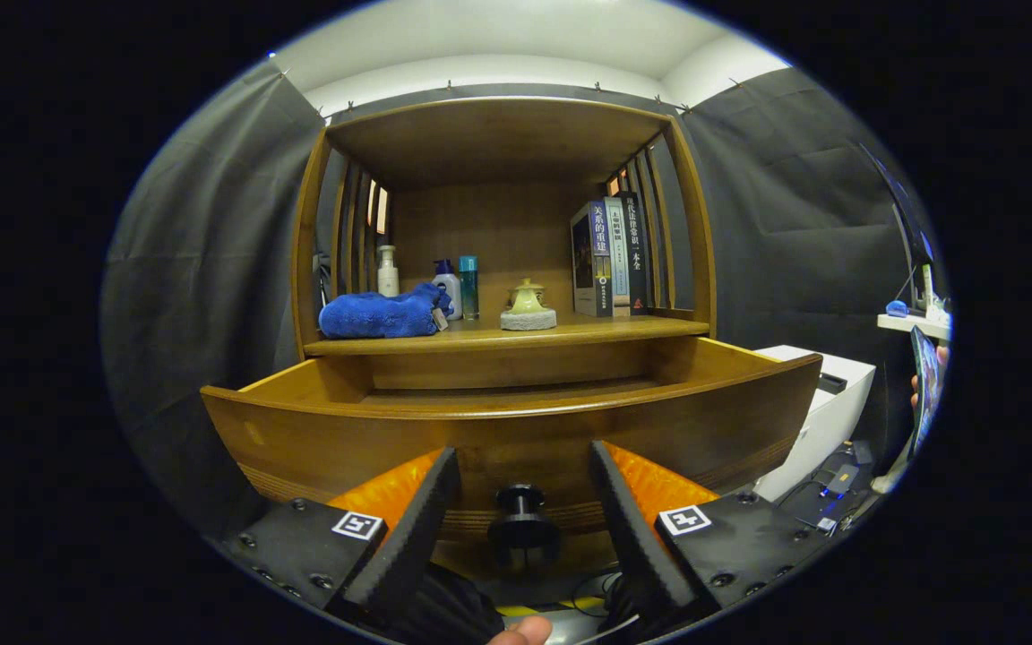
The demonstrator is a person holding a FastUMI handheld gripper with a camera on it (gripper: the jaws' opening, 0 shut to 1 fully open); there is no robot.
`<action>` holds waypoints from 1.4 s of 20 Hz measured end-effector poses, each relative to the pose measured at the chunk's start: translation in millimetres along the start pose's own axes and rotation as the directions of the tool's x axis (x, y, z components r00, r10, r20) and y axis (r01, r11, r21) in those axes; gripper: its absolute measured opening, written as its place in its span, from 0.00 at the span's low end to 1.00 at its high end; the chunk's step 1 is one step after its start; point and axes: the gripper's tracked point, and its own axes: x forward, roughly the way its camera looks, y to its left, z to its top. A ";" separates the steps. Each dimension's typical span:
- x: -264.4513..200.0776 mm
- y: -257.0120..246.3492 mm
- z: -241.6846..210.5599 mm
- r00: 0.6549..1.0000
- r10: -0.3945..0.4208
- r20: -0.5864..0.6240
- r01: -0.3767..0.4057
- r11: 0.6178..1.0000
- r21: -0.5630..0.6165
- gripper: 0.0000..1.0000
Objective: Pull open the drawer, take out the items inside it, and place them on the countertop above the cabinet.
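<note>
The gripper [522,528] is closest, its fingers spread wide with the dark drawer knob [521,520] between them, touching neither. Just beyond, the wooden drawer [516,430] stands pulled open; I cannot see inside it. On the table [507,335] above the cabinet sit, from left to right, a blue towel [380,315], three bottles [444,282], a small lidded ceramic pot [528,306] and upright books [610,258].

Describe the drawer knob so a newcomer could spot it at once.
Find the wooden cabinet with its pulled-out drawer below the countertop. On the drawer's front, low and centred, sits the knob, between the fingers of the open gripper, touching neither. It is the one dark, round, spool-shaped piece on the brown wood.
</note>
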 end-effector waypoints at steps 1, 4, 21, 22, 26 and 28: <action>0.5 0.2 2.0 1.000 0.007 0.001 -0.007 1.000 -0.003 0.96; 4.3 -1.3 4.5 1.000 0.020 -0.001 -0.020 1.000 -0.005 0.96; 111.1 0.0 22.9 0.999 0.044 0.028 -0.044 0.999 -0.022 0.96; 118.2 -0.2 23.2 0.998 0.047 0.032 -0.046 0.999 -0.021 0.96; 143.7 -0.4 26.7 0.998 0.055 0.037 -0.054 0.998 -0.024 0.96; 153.7 -0.9 27.9 0.998 0.058 0.037 -0.057 0.998 -0.026 0.96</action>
